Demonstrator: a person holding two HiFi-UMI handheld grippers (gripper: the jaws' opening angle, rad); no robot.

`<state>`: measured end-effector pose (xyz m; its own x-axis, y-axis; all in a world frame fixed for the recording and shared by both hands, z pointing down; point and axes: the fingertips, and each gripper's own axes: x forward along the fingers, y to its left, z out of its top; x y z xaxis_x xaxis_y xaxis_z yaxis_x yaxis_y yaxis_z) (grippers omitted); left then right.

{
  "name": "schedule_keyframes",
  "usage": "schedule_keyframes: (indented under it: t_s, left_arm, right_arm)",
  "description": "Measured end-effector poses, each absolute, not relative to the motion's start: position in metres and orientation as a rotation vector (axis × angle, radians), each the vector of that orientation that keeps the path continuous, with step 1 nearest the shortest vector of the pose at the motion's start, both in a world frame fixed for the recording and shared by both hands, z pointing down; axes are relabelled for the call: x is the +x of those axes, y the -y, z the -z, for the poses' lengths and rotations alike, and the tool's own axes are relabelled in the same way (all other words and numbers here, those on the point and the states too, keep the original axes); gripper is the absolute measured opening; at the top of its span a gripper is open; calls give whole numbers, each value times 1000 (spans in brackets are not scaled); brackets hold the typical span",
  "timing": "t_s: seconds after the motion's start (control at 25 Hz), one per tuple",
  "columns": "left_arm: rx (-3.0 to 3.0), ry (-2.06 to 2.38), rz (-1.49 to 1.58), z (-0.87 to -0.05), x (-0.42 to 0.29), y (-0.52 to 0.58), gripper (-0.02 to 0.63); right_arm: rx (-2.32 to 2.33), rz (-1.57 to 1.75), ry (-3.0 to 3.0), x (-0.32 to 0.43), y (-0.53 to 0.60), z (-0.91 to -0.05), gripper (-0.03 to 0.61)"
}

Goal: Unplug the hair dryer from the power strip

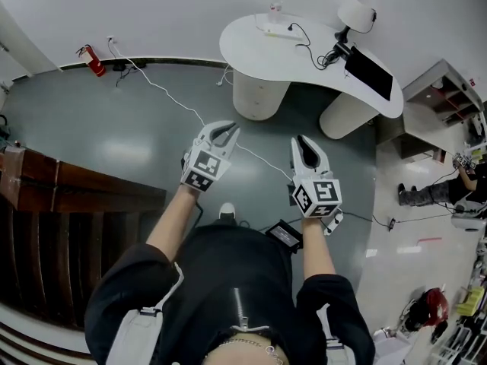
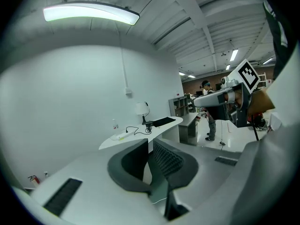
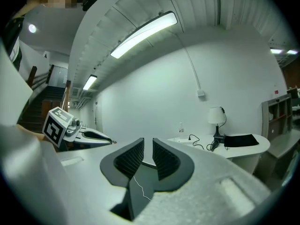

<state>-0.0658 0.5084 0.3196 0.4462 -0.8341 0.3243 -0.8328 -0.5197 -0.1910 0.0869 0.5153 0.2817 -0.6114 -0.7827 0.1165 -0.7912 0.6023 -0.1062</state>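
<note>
— Grey floor and a plain white wall are framing a curved white desk (image 1: 251, 52) at the far side of the room. Where is the hair dryer sitting?

— The hair dryer (image 1: 337, 52) is lying on that desk as a small dark shape just beside the foot of the white-shaded lamp (image 1: 356, 11). Its long axis is running roughly from the desk's front edge toward the lamp, though it is too small to tell which end is the nozzle. Its black cord (image 1: 308, 42) is trailing across the desktop to the white power strip (image 1: 278, 30), which is lying along the desk's back edge.

— And how is the person holding the arms?

— Both bare forearms are reaching forward side by side from black sleeves, low over the floor and well apart from the desk. Each tool is pointing toward the desk, marker cube facing up. The left gripper (image 1: 227, 129) is carrying its jaws drawn together on nothing. The right gripper (image 1: 303, 141) is keeping a narrow gap between its ribbed pads, with nothing in it.
</note>
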Motion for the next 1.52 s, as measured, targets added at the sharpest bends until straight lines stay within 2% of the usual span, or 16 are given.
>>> schedule_keyframes:
  t_s: [0.48, 1.2, 1.32, 1.52]
  left_arm:
    - [-2736, -1500, 626, -337, -116, -449, 38]
    - [-2723, -1501, 683, -349, -110, -367, 38]
    - [-2712, -1507, 706, -349, -106, -340, 38]
    - [-2687, -1531, 709, -345, -101, -289, 38]
  right_arm:
    - [1404, -254, 2716, 43, -457, -287, 55]
    - [1350, -280, 2758, 35, -367, -301, 55]
    - [1313, -264, 2780, 35, -338, -300, 9]
    - [1242, -250, 2794, 34, -289, -300, 5]
